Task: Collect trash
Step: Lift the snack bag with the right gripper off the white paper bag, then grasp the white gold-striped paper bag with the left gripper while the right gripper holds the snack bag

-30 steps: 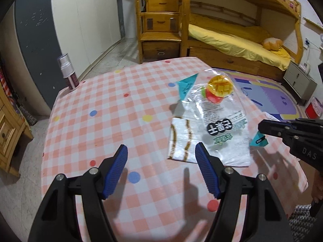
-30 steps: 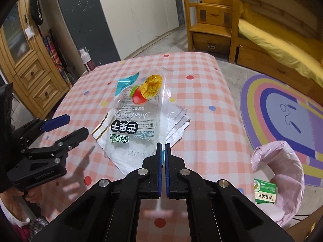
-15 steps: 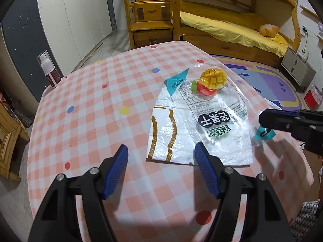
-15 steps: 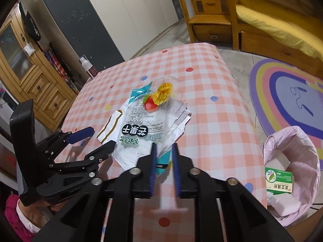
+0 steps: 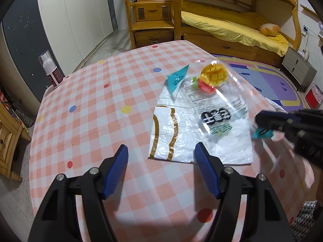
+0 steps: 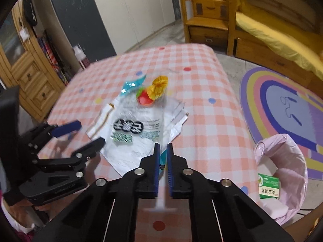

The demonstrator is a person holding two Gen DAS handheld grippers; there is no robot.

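Note:
A clear dried-mango wrapper (image 5: 216, 109) lies on a white wrapper with gold stripes (image 5: 167, 137) on the checked table (image 5: 97, 111); both show in the right wrist view, the mango wrapper (image 6: 141, 121) on top. My left gripper (image 5: 161, 157) is open and empty, just short of the white wrapper's near edge. My right gripper (image 6: 163, 151) is nearly shut on the mango wrapper's teal corner (image 5: 262, 133), at the table's right edge.
A pink-lined trash bin (image 6: 282, 173) stands on the floor right of the table, with a green carton (image 6: 269, 185) inside. A spray bottle (image 5: 51, 70) stands at the table's far left corner. A bunk bed (image 5: 232, 26) and a colourful rug (image 6: 286, 104) lie beyond.
My right gripper opened slightly from fully shut and now has the wrapper's teal corner between its fingers. My left gripper pulled back a little and stays open.

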